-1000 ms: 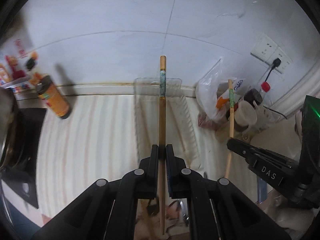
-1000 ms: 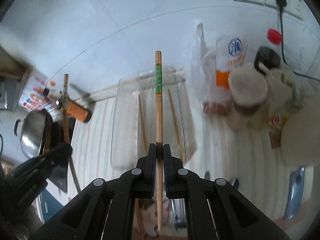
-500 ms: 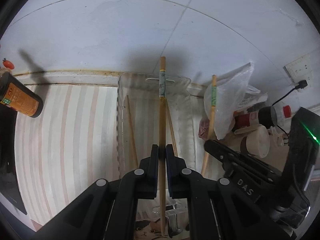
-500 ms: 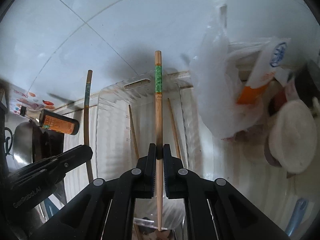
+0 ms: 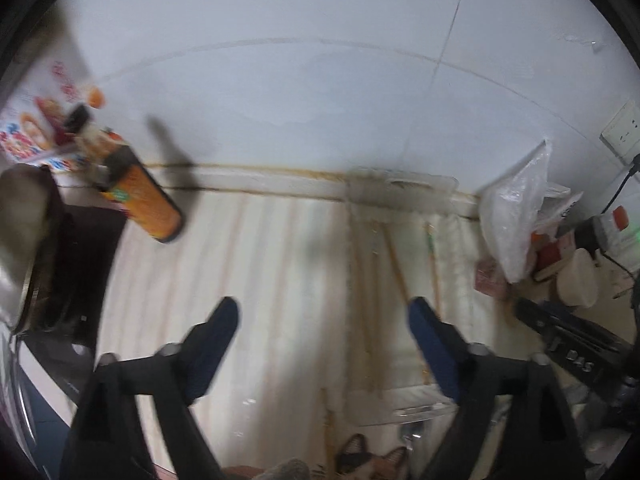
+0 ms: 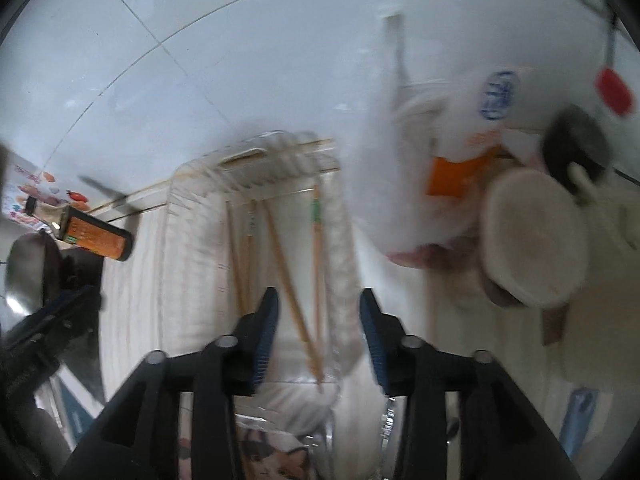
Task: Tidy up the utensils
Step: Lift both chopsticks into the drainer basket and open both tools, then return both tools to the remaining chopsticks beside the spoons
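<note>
Chopsticks (image 6: pixel 294 280), thin wooden ones, one with a green band, lie lengthwise in the clear plastic tray (image 6: pixel 340 240) on my striped counter. My left gripper (image 5: pixel 324 320) is spread wide and empty over the counter beside the tray; my right gripper (image 6: pixel 318 312) is released too, empty above the sticks. I judge them light, stiff and smooth enough to roll, so I'd pinch mid-shaft, squarely across the grain.

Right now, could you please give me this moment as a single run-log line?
left gripper: open, empty | right gripper: open, empty | chopsticks: lying in clear tray | tray: on striped counter | view: motion-blurred
</note>
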`<move>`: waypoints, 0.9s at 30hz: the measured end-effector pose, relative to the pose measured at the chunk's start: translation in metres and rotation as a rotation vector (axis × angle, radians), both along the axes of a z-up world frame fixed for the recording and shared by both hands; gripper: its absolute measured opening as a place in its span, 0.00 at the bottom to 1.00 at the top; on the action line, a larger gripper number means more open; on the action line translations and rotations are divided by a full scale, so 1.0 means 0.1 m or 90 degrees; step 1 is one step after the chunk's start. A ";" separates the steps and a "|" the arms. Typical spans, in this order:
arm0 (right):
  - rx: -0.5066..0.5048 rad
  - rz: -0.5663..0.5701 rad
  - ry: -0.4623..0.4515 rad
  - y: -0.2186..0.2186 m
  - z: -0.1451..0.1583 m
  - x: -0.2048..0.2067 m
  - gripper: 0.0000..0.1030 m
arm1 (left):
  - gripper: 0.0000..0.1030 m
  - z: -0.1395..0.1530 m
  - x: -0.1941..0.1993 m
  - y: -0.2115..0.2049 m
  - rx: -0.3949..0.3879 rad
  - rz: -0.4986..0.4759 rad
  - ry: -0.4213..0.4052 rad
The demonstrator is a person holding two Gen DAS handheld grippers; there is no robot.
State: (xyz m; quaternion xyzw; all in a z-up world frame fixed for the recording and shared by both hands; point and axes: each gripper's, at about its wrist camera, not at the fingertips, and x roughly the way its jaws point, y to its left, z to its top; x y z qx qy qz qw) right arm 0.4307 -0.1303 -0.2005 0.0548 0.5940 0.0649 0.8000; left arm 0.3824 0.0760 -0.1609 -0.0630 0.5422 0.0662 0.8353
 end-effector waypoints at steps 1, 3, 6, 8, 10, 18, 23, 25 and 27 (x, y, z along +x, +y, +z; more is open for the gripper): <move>-0.009 -0.009 -0.014 -0.04 0.02 -0.07 0.62 | 0.98 0.00 -0.05 0.02 0.006 0.003 -0.007; -0.027 -0.015 -0.029 -0.11 0.05 -0.20 0.70 | 1.00 -0.01 -0.16 0.05 0.006 0.005 -0.010; -0.023 -0.023 -0.042 -0.21 0.08 -0.41 0.74 | 1.00 -0.06 -0.33 0.08 0.020 0.009 -0.004; -0.023 -0.028 -0.052 -0.27 0.10 -0.56 0.74 | 1.00 -0.11 -0.45 0.09 0.027 0.013 0.002; -0.016 -0.033 -0.051 -0.34 0.08 -0.74 0.74 | 1.00 -0.20 -0.61 0.09 0.033 0.014 0.015; 0.012 -0.057 0.018 -0.59 -0.27 -1.40 0.36 | 0.73 -1.02 -1.30 -0.01 -0.012 -0.017 0.138; 0.013 -0.079 0.065 -0.74 -0.53 -1.64 0.36 | 0.30 -1.61 -1.44 -0.14 -0.077 -0.036 0.231; 0.010 -0.081 0.075 -0.76 -0.58 -1.70 0.36 | 0.30 -1.72 -1.44 -0.20 -0.092 -0.044 0.239; 0.005 -0.082 0.078 -0.76 -0.62 -1.75 0.36 | 0.27 -1.77 -1.43 -0.26 -0.098 -0.057 0.236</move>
